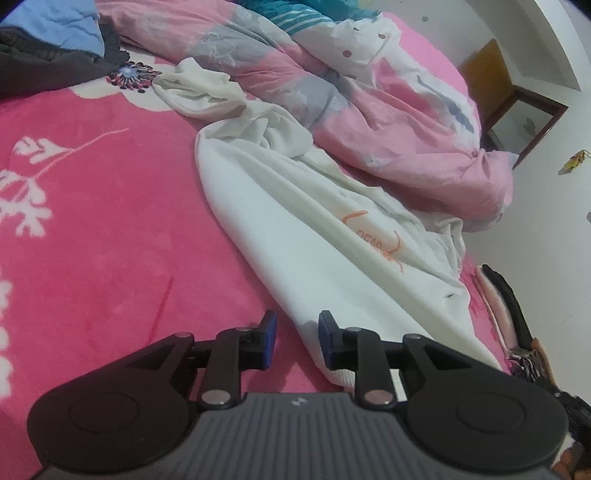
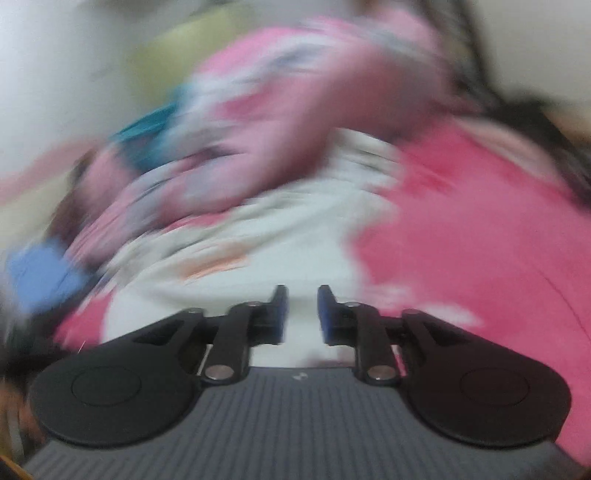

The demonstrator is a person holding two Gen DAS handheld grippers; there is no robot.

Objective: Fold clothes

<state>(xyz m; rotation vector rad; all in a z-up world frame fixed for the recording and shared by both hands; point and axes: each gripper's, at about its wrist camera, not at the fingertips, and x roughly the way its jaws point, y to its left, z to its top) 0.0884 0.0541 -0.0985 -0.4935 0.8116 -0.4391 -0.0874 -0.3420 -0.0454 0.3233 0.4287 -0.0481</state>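
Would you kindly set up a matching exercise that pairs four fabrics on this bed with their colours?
Things:
1. blanket
2. garment with orange lettering
3. crumpled quilt
4. cloth in the far left corner

Colours:
A. light blue
B. white
C. hot pink with white flowers
D. pale pink, grey and white

Pairs: 1-C, 2-B, 3-D, 4-A
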